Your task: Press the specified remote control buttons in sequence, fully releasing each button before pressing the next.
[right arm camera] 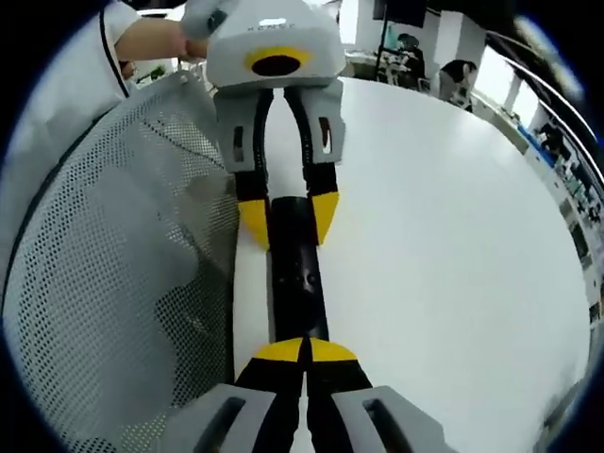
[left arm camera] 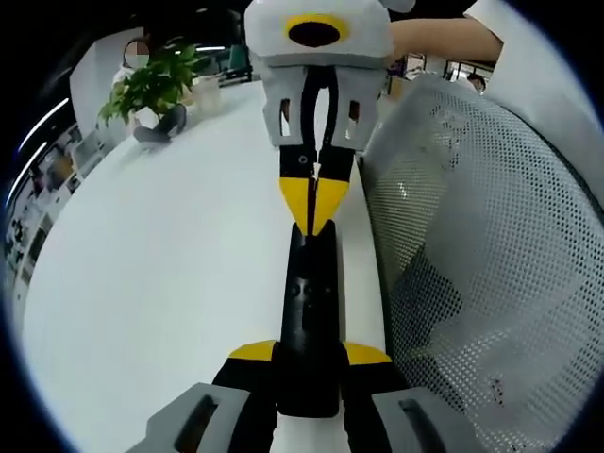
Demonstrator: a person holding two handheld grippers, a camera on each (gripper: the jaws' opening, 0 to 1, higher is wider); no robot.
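A slim black remote control [left arm camera: 310,302] lies lengthwise on the white table [left arm camera: 170,274], close to its edge. My left gripper [left arm camera: 310,355] is shut on the remote, with one yellow-tipped jaw on each long side near its end. My right gripper [left arm camera: 311,209] comes in from the far side, its yellow tips shut together and resting on the remote's other end. In the right gripper view, my right gripper [right arm camera: 305,351] has its shut tips on top of the remote [right arm camera: 297,269]. Farther along, the left gripper [right arm camera: 288,222] clamps the remote's sides.
A grey mesh chair back [left arm camera: 472,264] stands right beside the table edge and the remote, also seen as the mesh chair back [right arm camera: 123,264]. A potted plant [left arm camera: 151,85], a white cup [left arm camera: 206,92] and a dark object [left arm camera: 160,127] sit at the far end.
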